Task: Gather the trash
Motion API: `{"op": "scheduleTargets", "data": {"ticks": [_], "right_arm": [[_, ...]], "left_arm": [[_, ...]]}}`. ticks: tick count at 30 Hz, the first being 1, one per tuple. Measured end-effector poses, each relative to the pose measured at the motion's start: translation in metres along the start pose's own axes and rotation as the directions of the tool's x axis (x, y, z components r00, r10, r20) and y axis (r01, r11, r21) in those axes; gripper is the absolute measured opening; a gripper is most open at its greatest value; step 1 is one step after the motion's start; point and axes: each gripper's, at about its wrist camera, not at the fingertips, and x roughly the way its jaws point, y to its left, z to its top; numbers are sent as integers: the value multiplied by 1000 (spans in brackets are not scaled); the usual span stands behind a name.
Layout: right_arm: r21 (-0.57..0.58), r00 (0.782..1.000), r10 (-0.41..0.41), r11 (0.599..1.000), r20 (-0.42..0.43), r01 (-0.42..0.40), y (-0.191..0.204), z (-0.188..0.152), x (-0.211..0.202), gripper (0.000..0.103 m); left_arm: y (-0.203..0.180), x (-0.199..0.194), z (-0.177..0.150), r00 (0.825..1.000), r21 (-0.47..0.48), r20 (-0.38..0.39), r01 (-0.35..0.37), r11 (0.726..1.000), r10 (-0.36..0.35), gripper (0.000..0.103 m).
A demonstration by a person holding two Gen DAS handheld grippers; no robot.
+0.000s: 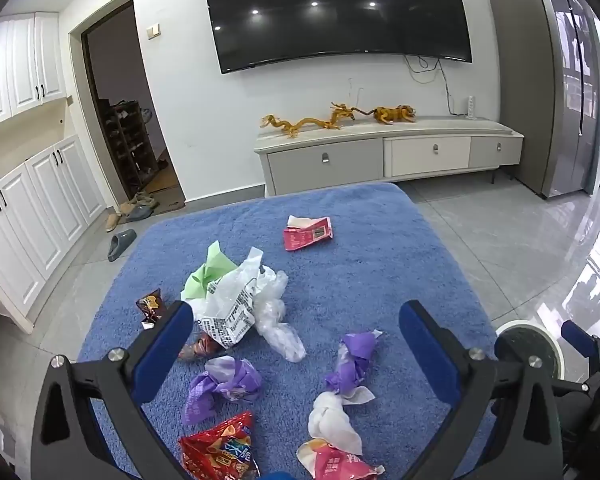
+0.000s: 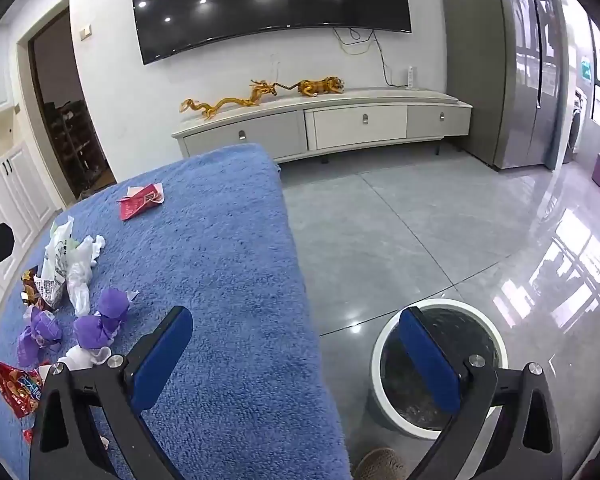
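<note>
Several pieces of trash lie on a blue fuzzy cover: a white printed plastic bag, a green paper, two purple wrappers, a white tissue, a red snack bag, a pink packet, a red packet farther off. My left gripper is open and empty above the pile. My right gripper is open and empty over the cover's right edge, beside a white-rimmed bin on the floor.
A TV cabinet with golden figurines stands against the far wall under a large TV. White cupboards and slippers are at the left. A grey fridge stands at the right. Grey glossy floor tiles surround the cover.
</note>
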Motion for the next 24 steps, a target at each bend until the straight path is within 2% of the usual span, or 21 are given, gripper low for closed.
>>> {"op": "scheduleTargets", "data": {"ticks": [4, 5, 13, 19, 24], "right_arm": [[-6, 1000, -10, 1000, -4, 10, -6, 4, -7, 103], [1, 1000, -15, 1000, 0, 15, -8, 3, -9, 103], [30, 996, -67, 997, 54, 66, -18, -1, -37, 103], [25, 992, -95, 995, 85, 93, -11, 4, -52, 103], [20, 987, -111, 994, 112, 109, -5, 3, -66, 103]], "left_arm": [[-9, -4, 0, 1000, 0, 2, 5, 1000, -5, 103], [-10, -5, 1, 999, 16, -3, 42, 999, -42, 103], [-14, -21, 2, 996, 30, 17, 86, 996, -86, 103], [0, -29, 2, 994, 2, 42, 106, 994, -106, 103], [23, -46, 2, 990, -29, 98, 109, 994, -105, 103]]}}
